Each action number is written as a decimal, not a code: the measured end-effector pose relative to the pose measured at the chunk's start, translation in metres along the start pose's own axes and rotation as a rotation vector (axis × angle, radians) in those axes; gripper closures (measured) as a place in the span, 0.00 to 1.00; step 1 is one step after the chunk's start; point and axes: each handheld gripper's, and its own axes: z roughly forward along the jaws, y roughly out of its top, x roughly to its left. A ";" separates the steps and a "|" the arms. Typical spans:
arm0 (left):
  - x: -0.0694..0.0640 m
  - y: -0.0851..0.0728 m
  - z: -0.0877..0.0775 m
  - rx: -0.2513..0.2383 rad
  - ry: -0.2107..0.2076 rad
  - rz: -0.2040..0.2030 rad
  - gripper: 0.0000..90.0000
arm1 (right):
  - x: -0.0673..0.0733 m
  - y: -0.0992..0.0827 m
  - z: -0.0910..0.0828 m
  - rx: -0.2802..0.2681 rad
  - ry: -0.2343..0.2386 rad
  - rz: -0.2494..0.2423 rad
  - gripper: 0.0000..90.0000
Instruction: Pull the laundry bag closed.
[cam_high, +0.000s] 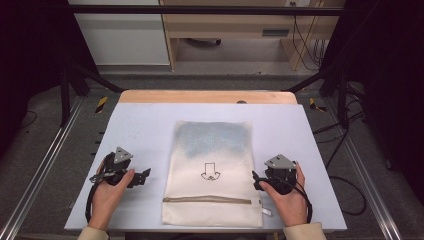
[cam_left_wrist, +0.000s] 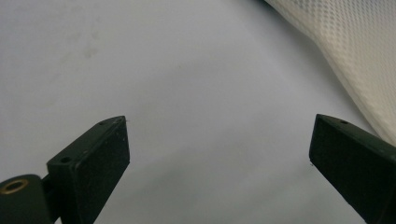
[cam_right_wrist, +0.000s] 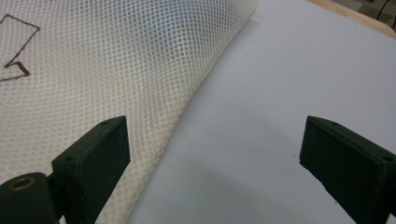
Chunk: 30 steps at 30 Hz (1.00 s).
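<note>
A cream mesh laundry bag (cam_high: 212, 172) with a zipper (cam_high: 207, 200) across its near end lies flat in the middle of the white tabletop (cam_high: 145, 120), something blue-grey showing through its far half. The left gripper (cam_high: 142, 176) rests on the table just beside the bag's left edge, jaws spread and empty. The right gripper (cam_high: 256, 181) sits at the bag's right edge, jaws likewise spread, gripping nothing.
</note>
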 end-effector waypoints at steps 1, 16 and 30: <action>-0.001 -0.001 -0.004 0.013 0.008 0.005 0.06 | 0.000 -0.001 0.000 0.009 0.000 -0.002 0.10; -0.018 -0.013 -0.030 0.051 0.002 0.097 0.07 | 0.020 0.004 -0.006 0.116 0.091 -0.109 0.20; -0.003 -0.027 -0.041 0.029 0.017 0.064 0.08 | 0.063 0.046 -0.013 0.189 0.295 -0.265 0.39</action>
